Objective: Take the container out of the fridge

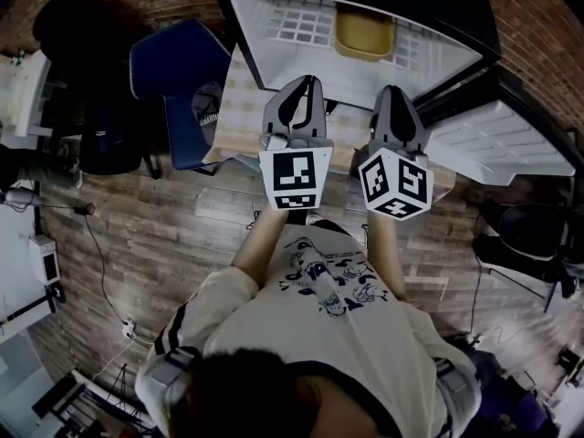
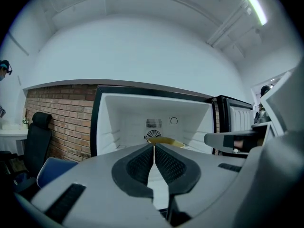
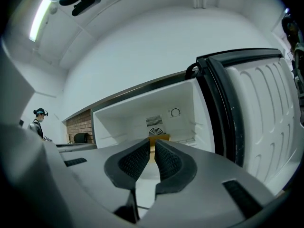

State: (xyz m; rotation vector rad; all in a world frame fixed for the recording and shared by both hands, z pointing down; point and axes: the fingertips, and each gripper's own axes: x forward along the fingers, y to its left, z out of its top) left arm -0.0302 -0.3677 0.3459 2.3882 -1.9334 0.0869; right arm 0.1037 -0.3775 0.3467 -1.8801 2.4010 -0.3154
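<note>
Two empty grippers face the open fridge [image 1: 438,57]: fingers of the left gripper [image 1: 306,82] are pressed together, those of the right gripper [image 1: 391,92] seemingly almost touching. The yellow container [image 1: 363,33] sits deep inside. Approach step; next, the fingers must spread and reach in

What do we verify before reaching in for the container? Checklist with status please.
1. Door open: ok, swung wide to the right.
2. Container located: ok, yellow, inside the fridge, ahead of both grippers.
3. Jaws open for a grasp: not ok, left gripper and right gripper are both about shut and hold nothing.
4. Approach path: ok, nothing shows between the grippers and the container.
5. Container lidded or filled: cannot tell.
</note>
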